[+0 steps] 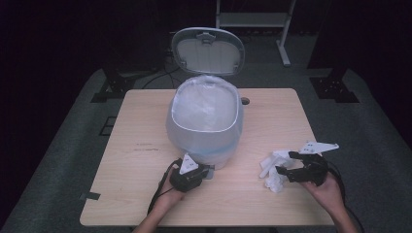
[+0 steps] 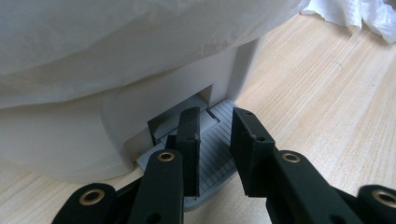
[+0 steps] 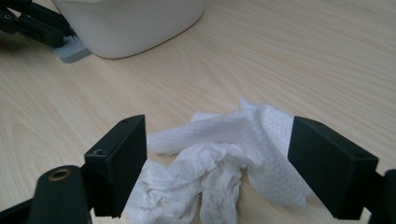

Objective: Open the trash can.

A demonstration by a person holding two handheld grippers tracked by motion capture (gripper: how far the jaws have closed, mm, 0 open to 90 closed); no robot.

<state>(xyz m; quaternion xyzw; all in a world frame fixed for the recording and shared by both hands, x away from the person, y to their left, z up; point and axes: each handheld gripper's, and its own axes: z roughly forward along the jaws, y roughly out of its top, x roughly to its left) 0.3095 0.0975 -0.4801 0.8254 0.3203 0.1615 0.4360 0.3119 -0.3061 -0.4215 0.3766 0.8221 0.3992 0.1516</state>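
Observation:
A white pedal bin (image 1: 204, 121) stands mid-table, lined with a clear bag, its lid (image 1: 208, 51) raised. My left gripper (image 1: 204, 171) lies at the bin's front base. In the left gripper view its jaws (image 2: 215, 114) are drawn close together with nothing between them, and they rest on the grey ribbed pedal (image 2: 219, 144). A crumpled white paper towel (image 1: 271, 170) lies on the table at the right. My right gripper (image 1: 285, 162) stands open astride it. In the right gripper view the towel (image 3: 224, 154) sits between the wide-spread jaws (image 3: 217, 140), which do not squeeze it.
The light wooden table (image 1: 145, 160) has bare room left of the bin and along the front edge. A small round hole (image 1: 244, 101) sits near the far edge. In the right gripper view the bin's base (image 3: 135, 28) and the pedal (image 3: 72, 50) lie beyond the towel.

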